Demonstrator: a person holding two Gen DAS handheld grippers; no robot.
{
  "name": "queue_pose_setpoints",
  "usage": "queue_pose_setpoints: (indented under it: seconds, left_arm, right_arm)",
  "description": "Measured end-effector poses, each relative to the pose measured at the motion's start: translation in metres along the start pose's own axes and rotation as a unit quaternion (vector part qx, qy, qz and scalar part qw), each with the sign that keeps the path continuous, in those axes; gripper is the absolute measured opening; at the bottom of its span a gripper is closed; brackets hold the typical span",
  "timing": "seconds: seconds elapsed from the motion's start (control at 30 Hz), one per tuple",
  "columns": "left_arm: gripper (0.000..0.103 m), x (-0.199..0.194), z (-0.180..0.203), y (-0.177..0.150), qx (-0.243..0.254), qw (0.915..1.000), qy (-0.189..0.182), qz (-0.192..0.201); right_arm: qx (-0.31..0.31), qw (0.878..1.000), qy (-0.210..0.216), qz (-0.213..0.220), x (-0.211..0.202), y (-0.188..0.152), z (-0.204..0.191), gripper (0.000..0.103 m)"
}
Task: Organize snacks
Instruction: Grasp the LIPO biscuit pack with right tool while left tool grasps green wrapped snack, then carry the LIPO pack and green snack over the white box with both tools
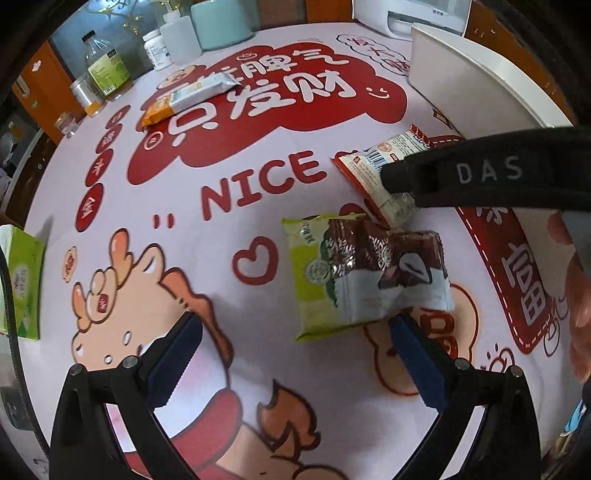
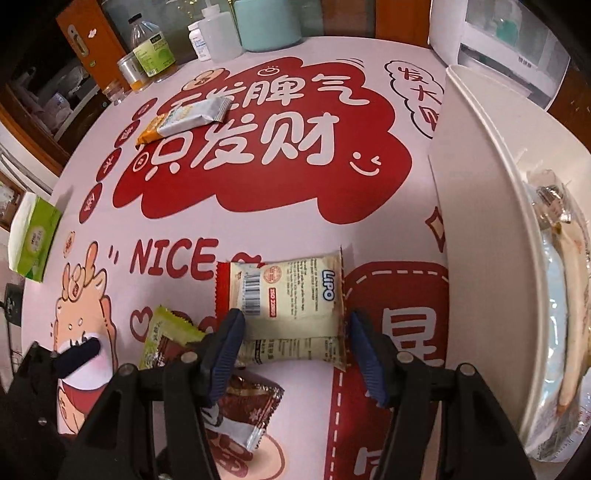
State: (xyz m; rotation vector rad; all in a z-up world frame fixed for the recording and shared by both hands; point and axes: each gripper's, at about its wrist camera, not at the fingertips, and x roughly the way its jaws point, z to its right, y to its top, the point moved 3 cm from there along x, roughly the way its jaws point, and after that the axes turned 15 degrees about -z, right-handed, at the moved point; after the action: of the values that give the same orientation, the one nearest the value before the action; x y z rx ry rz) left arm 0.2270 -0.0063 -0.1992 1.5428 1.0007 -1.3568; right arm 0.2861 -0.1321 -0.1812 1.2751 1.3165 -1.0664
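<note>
A cream and red Lipo packet [image 2: 291, 299] lies on the printed tablecloth; my right gripper [image 2: 295, 328] has its jaws on both sides of it, closing in, contact unclear. It also shows in the left wrist view [image 1: 373, 166] under the right gripper's black body [image 1: 480, 173]. A brown packet [image 1: 388, 269] lies on a green packet [image 1: 306, 266]; my left gripper [image 1: 295, 325] is open just in front of them. An orange and grey packet [image 1: 184, 99] lies far back left. A white bin [image 2: 491, 221] at the right holds several packets [image 2: 561, 280].
Bottles and jars [image 1: 107, 70], a teal container [image 1: 221, 22] and a white appliance [image 1: 424, 18] stand along the table's far edge. A green tissue box [image 1: 18, 280] sits at the left edge. The tablecloth [image 1: 258, 170] is pink with red print.
</note>
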Motion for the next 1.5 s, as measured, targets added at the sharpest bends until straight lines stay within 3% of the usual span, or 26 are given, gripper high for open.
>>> queue_pose_setpoints:
  seconds: [0.3, 0.57, 0.7, 0.73, 0.9, 0.97, 1.0, 1.3, 1.5]
  left_arm:
    - [0.103, 0.008, -0.005, 0.014, -0.020, 0.9995, -0.025, 0.000]
    - [0.101, 0.010, -0.021, 0.025, -0.031, 0.9990, -0.030, 0.012]
    - [0.084, 0.007, -0.027, 0.029, -0.031, 0.9987, -0.030, 0.026]
    - [0.076, 0.005, -0.027, 0.030, -0.029, 0.9987, -0.030, 0.030]
    - [0.062, 0.002, -0.025, 0.027, -0.015, 0.9989, -0.031, 0.033]
    - [0.051, 0.000, -0.026, 0.025, -0.013, 0.9988, -0.031, 0.035]
    - [0.040, -0.001, -0.027, 0.024, -0.015, 0.9987, -0.031, 0.037]
    - [0.037, -0.013, -0.043, 0.011, -0.051, 0.9974, -0.020, 0.047]
    - [0.037, -0.066, -0.034, 0.008, -0.042, 0.9952, -0.027, 0.084]
  right_arm:
    - [-0.003, 1.000, 0.011, -0.006, 0.004, 0.008, -0.001, 0.064]
    - [-0.035, 0.999, -0.038, 0.009, 0.010, 0.012, -0.016, 0.069]
    - [-0.054, 0.997, -0.058, 0.022, 0.011, 0.015, -0.021, 0.056]
    - [-0.054, 0.997, -0.056, 0.023, 0.010, 0.015, -0.021, 0.054]
    - [-0.046, 0.998, -0.040, 0.029, 0.008, 0.016, -0.017, 0.050]
    - [-0.043, 0.998, -0.031, 0.029, 0.007, 0.016, -0.016, 0.050]
    - [-0.042, 0.998, -0.028, 0.028, 0.007, 0.015, -0.016, 0.050]
    - [-0.046, 0.998, 0.005, 0.046, -0.016, 0.001, -0.017, 0.049]
    - [-0.053, 0.994, 0.032, 0.091, -0.068, -0.016, -0.016, 0.050]
